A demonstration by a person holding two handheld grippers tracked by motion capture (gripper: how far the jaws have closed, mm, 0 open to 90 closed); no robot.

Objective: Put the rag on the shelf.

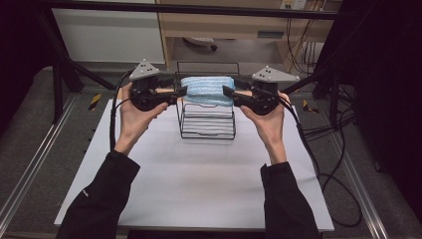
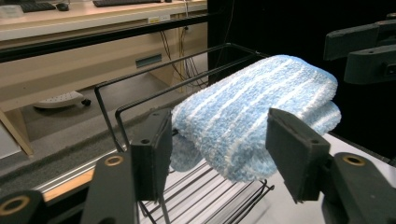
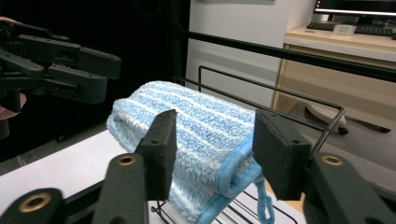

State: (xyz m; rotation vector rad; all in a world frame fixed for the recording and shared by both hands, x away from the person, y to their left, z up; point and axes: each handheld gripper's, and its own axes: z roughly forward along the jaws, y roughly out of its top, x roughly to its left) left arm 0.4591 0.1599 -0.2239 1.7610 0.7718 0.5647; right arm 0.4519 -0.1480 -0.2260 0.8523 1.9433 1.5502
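A folded blue-and-white striped towel (image 1: pixel 206 89) lies on top of a black wire rack (image 1: pixel 206 127) at the back middle of the white table (image 1: pixel 199 184). My left gripper (image 1: pixel 183 90) is at the towel's left end and my right gripper (image 1: pixel 225 91) at its right end. In the left gripper view the towel (image 2: pixel 252 116) sits between the open jaws of that gripper (image 2: pixel 217 140), above the rack (image 2: pixel 205 186). The right gripper view shows the towel's (image 3: pixel 205 135) hemmed end between the open jaws of that gripper (image 3: pixel 212 149). Neither pair squeezes the cloth.
A person's hands and dark sleeves come in from the bottom. Cables trail off both sides of the table. Behind the rack are a black frame bar (image 1: pixel 199 9) and a wooden desk (image 1: pixel 239 25). The table's front half is bare white surface.
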